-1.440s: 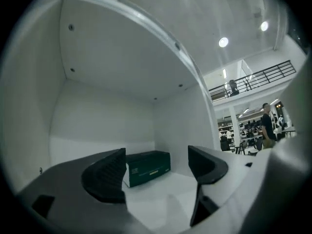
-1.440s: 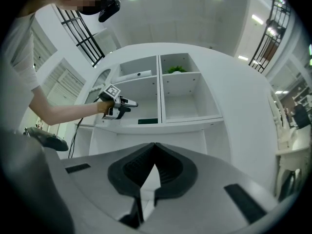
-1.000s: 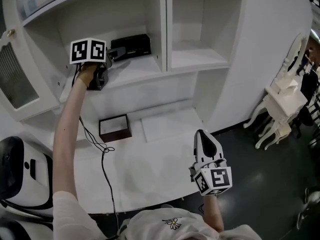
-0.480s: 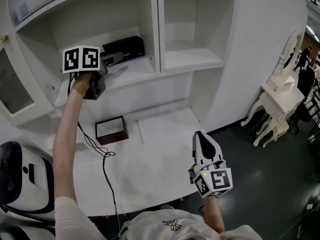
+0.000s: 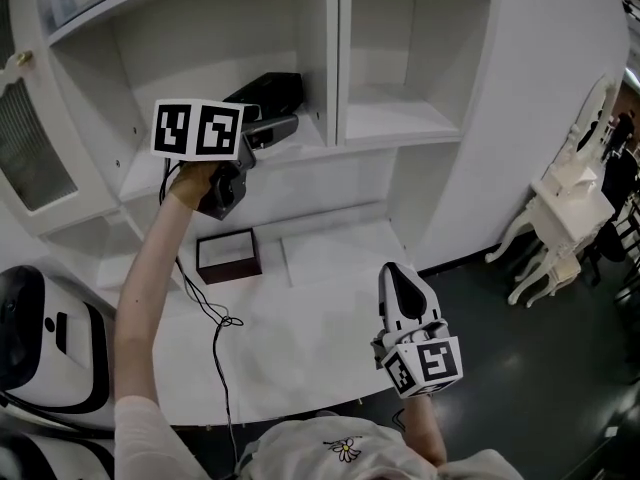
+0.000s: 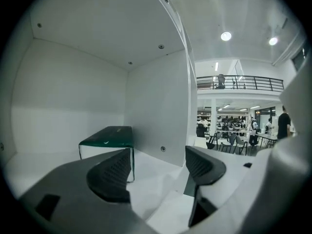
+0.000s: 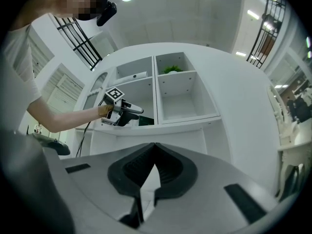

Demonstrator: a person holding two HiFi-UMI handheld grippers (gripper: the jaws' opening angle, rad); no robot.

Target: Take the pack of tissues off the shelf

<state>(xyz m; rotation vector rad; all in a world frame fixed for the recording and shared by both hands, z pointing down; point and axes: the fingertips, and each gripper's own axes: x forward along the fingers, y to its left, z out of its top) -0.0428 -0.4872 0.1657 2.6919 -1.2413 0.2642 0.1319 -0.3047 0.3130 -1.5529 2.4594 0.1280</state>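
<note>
While the right tongs (image 5: pixel 398 278) hang low beside the person's body with their jaws pressed together on nothing, they sit over the front edge of the white bench (image 5: pixel 300 328), with the dark floor open to their right. On the bench, a small dark box (image 5: pixel 229 256) stands near the back, and a black cable (image 5: pixel 205 303) trails across the surface to its left; the rest of the top is bare white. A white machine (image 5: pixel 40 338) crowds the bench's left end.

Higher up, the left tongs (image 5: pixel 280 126) reach into the left compartment of the shelf (image 5: pixel 150 173), level with its front edge. Their jaws are closing but stand wide apart, with only bare shelf board between the pads. The pack of tissues (image 6: pixel 109 140), dark green on top, rests on that shelf board ahead of the left jaw, clear of it, close to the back wall. A strip of empty board separates the pack from the upright divider (image 6: pixel 161 106) on the right, and there is free height above it up to the compartment's ceiling.

Compared with a second ago, the left tongs sit further right along the shelf front, nearer the divider, and are slightly less wide. The pack and the right tongs keep their places.
</note>
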